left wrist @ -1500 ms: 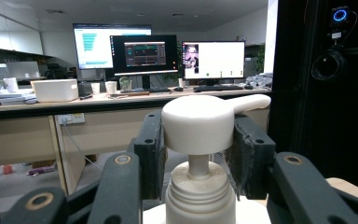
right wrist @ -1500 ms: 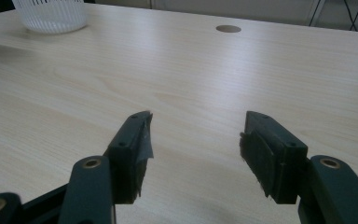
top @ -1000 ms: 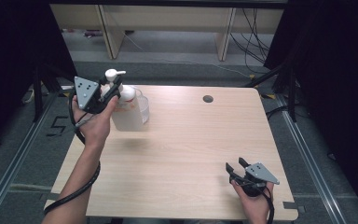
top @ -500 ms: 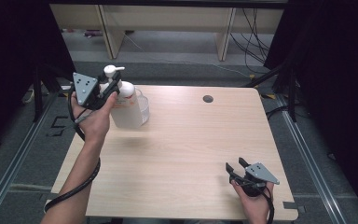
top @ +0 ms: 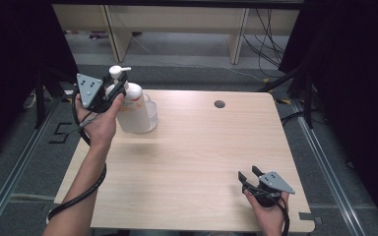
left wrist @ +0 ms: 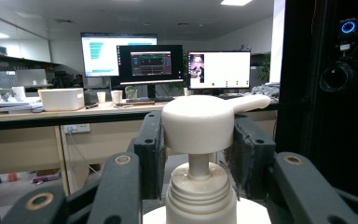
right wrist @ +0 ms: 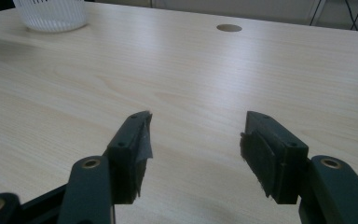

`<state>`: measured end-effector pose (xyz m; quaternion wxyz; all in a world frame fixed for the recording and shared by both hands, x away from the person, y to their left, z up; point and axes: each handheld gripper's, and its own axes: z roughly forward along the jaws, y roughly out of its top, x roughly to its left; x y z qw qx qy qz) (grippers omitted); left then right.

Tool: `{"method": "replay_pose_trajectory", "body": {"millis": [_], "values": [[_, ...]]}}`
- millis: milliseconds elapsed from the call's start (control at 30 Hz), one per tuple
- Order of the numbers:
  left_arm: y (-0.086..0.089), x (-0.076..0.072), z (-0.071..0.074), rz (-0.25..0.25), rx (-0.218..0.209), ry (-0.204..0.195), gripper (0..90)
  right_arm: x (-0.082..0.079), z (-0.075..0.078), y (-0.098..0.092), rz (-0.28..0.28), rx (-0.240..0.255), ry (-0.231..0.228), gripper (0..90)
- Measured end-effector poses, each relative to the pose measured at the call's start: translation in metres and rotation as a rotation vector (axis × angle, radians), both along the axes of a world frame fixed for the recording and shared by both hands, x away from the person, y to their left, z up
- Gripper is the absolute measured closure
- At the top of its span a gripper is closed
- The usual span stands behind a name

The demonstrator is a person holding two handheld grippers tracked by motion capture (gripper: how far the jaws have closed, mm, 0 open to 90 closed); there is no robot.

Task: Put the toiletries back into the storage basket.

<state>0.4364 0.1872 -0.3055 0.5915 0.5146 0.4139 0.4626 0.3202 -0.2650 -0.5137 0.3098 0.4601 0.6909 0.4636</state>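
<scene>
White plastic identified the pump bottle (top: 134,109), held at its pump head (left wrist: 200,123) by the left hand-held gripper (top: 114,91), whose jaws were clamped on both sides of the head. Compared with one second before, the bottle sat slightly higher, over the white basket (top: 150,114) at the far left of the tabletop (top: 197,162); whether it touched the basket could not be told. The change suggested a lift or placement was under way. The right hand-held gripper (top: 248,178) remained at the near right edge, jaws apart and empty.
</scene>
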Motion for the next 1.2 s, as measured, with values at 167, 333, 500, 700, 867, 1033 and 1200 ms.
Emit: {"method": "replay_pose_trajectory", "body": {"millis": [167, 333, 500, 700, 867, 1033, 1200], "values": [[0.000, 0.002, 0.002, 0.002, 0.000, -0.004, 59.0, 0.000, 0.000, 0.001, -0.004, 0.012, 0.004, 42.2], [0.000, 0.004, 0.005, 0.004, 0.001, -0.009, 59.0, -0.001, 0.001, 0.000, -0.005, 0.003, 0.009, 42.2], [0.000, 0.006, 0.006, 0.004, 0.000, -0.016, 59.0, -0.001, 0.001, 0.000, -0.005, 0.000, 0.006, 42.2], [0.001, 0.007, 0.008, 0.008, 0.002, -0.015, 59.0, -0.001, 0.001, 0.000, -0.005, 0.003, 0.010, 42.3], [0.001, 0.009, 0.009, 0.010, -0.001, -0.018, 59.1, 0.000, 0.000, 0.000, -0.005, -0.005, 0.000, 42.2], [0.001, 0.011, 0.011, 0.011, 0.004, -0.019, 59.0, -0.001, 0.001, 0.001, -0.002, 0.009, 0.010, 42.2], [0.001, 0.013, 0.012, 0.013, 0.000, -0.021, 59.0, 0.000, 0.000, 0.001, -0.004, 0.008, 0.000, 42.2]]}}
